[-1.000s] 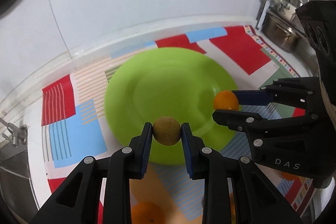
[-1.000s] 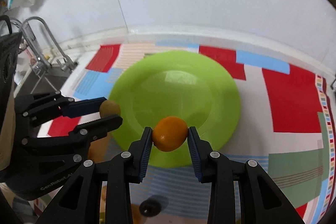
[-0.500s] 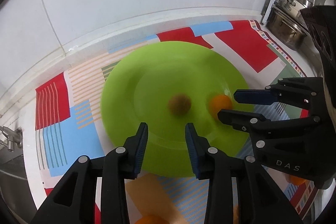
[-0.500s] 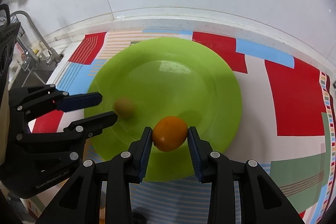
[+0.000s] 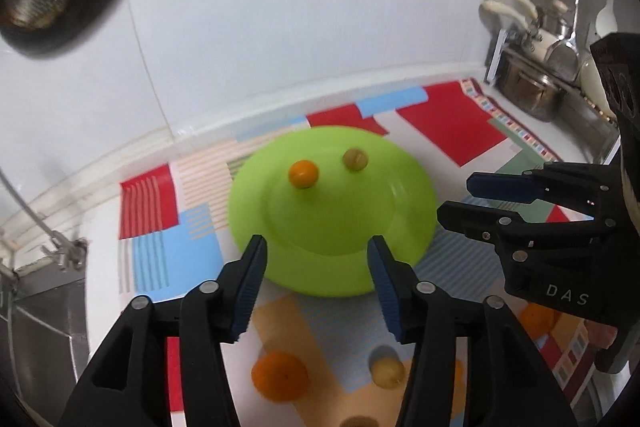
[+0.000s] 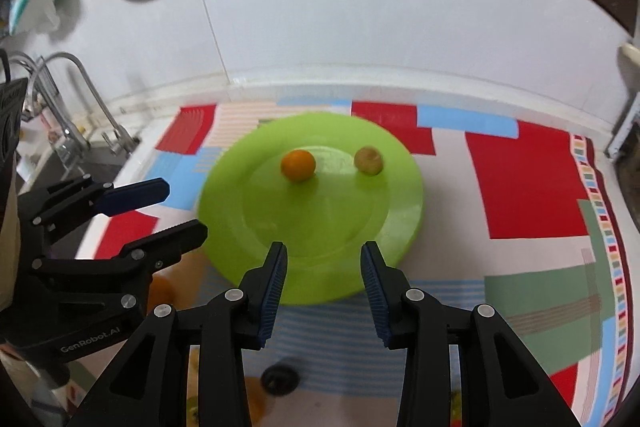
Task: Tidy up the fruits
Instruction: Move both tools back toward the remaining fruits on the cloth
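Observation:
A small orange [image 5: 303, 174] and a brownish-yellow round fruit [image 5: 355, 159] lie free on the far half of the green plate [image 5: 332, 239]. The right wrist view shows the same orange [image 6: 298, 165], brownish fruit [image 6: 368, 159] and plate [image 6: 320, 227]. My left gripper [image 5: 317, 247] hangs above the plate's near rim, its jaws opening with nothing between them. My right gripper [image 6: 324, 253] is likewise over the near rim, jaws opening and empty. Each gripper shows in the other's view: right gripper [image 5: 456, 198], left gripper [image 6: 182, 207].
The plate rests on a patterned mat [image 6: 528, 183] against a white tiled wall. Loose on the mat near me are a bigger orange [image 5: 280, 375], a pale yellow fruit [image 5: 386, 371] and another orange [image 5: 536, 319]. A tap [image 6: 76, 99] and sink stand left; steel pots [image 5: 532, 91] right.
Both fruits were let go: the brownish one first, then the orange. They rolled to the plate's far side. Both grippers opened and drew back and up from the plate.

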A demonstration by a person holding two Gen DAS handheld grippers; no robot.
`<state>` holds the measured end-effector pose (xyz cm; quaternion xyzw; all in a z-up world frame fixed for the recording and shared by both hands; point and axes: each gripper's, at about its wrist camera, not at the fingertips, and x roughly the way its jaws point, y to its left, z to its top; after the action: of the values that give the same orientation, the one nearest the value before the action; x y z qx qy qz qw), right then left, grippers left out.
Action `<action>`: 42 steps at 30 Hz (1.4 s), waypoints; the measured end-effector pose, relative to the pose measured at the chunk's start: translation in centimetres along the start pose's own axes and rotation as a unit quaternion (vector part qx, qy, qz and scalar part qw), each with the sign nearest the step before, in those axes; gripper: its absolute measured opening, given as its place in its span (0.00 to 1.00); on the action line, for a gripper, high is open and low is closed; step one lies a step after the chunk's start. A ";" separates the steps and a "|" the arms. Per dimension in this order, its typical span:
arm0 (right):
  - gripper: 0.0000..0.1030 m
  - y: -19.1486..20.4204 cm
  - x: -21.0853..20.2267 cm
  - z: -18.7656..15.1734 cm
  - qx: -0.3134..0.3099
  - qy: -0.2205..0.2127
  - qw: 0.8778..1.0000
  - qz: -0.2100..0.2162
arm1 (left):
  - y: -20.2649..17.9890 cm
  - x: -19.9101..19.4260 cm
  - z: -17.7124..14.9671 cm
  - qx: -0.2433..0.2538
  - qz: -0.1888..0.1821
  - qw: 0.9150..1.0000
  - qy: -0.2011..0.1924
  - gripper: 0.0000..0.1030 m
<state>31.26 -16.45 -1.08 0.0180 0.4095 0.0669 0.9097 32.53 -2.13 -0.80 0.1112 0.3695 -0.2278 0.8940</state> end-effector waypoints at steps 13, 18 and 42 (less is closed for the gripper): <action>0.55 2.9 -7.5 -4.1 -0.032 -0.079 0.996 0.009 | -1.4 -9.1 -4.5 -0.018 0.056 0.996 -0.069 0.66; 0.55 4.1 -9.0 -6.3 -0.047 -0.094 0.994 0.009 | -1.8 -11.2 -7.1 -0.025 0.072 0.994 -0.081 0.68; 0.55 9.1 -9.4 -12.9 -0.085 -0.096 0.992 -0.014 | -2.0 -10.5 -13.2 0.117 0.018 0.989 -0.090 0.71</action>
<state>14.45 -9.01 -1.88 -0.0592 0.3129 0.0864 0.9440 16.97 4.38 -2.71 0.2011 0.2559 -0.2627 0.9083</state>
